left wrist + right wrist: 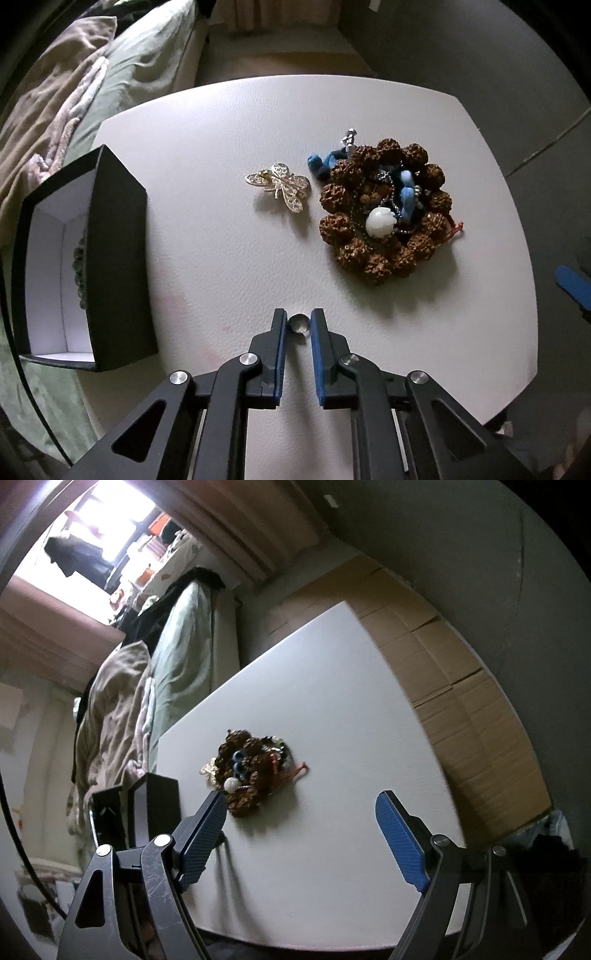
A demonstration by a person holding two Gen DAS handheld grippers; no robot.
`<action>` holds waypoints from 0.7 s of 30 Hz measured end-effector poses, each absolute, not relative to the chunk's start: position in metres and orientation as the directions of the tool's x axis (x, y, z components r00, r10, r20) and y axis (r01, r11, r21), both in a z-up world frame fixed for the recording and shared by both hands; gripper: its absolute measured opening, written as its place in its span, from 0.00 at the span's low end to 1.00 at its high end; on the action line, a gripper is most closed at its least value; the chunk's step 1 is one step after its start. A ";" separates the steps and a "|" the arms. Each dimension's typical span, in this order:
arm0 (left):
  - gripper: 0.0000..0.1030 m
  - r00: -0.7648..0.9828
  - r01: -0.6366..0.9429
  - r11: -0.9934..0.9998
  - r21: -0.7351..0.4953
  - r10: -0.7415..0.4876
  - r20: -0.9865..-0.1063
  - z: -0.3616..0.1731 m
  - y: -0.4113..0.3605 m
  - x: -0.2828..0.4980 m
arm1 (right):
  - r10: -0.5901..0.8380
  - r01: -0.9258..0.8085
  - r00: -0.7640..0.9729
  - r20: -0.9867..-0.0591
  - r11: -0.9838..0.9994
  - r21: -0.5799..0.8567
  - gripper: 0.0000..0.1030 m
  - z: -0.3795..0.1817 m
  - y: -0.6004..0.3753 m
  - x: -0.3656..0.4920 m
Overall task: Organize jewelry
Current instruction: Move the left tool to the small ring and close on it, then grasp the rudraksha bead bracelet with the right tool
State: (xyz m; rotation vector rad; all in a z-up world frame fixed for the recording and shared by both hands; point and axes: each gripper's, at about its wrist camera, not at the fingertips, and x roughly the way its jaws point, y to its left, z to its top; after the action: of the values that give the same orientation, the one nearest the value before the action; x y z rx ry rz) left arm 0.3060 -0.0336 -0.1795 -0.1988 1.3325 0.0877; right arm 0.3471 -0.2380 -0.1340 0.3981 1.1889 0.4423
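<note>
A small silver ring (298, 324) lies on the white table (221, 266) near its front edge, and my left gripper (298, 320) is shut on it, pointing steeply down. Farther back sit a gold butterfly brooch (280, 186) and a brown bead bracelet (384, 254) coiled around a tangle of blue cord, chain and a white bead (379, 221). An open black box (118, 266) with a white inside stands at the left and holds something dark. My right gripper (300, 795) hovers open above the table, short of the bead pile (251, 775), with nothing between its fingers.
A bed with green and beige bedding (74, 85) runs along the table's left side. Flattened cardboard (461, 686) covers the floor beyond the table's right edge. The black box (155, 805) shows behind my right gripper's left finger.
</note>
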 end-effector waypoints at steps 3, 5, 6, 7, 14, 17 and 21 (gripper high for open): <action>0.13 0.267 -0.176 0.977 -0.121 -0.071 -0.961 -0.172 -0.028 0.302 | 0.529 -0.139 0.289 -0.798 0.848 0.512 0.81 -0.137 -0.227 0.351; 0.13 0.296 -0.174 0.976 -0.134 -0.078 -0.952 -0.162 -0.022 0.300 | 0.535 -0.145 0.274 -0.799 0.844 0.516 0.78 -0.142 -0.222 0.354; 0.13 0.307 -0.174 0.974 -0.142 -0.084 -0.948 -0.158 -0.019 0.299 | 0.540 -0.145 0.265 -0.799 0.841 0.521 0.73 -0.144 -0.219 0.355; 0.12 0.319 -0.175 0.973 -0.152 -0.090 -0.944 -0.154 -0.016 0.297 | 0.546 -0.145 0.254 -0.798 0.838 0.527 0.68 -0.147 -0.216 0.357; 0.13 0.407 -0.164 0.963 -0.216 -0.133 -0.904 -0.122 0.005 0.285 | 0.571 -0.126 0.212 -0.793 0.821 0.557 0.46 -0.164 -0.197 0.367; 0.13 0.440 -0.151 0.959 -0.241 -0.154 -0.885 -0.112 0.011 0.282 | 0.591 -0.116 0.188 -0.784 0.806 0.580 0.37 -0.171 -0.188 0.370; 0.12 0.469 -0.145 0.952 -0.268 -0.173 -0.866 -0.105 0.022 0.278 | 0.587 -0.106 0.172 -0.791 0.810 0.577 0.34 -0.179 -0.175 0.373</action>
State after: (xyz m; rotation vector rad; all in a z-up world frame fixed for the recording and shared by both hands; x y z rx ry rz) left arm 0.2778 0.0219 -0.1049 -0.3254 1.0885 -0.0176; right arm 0.3732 -0.1754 -0.1790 0.4405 1.3149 0.5143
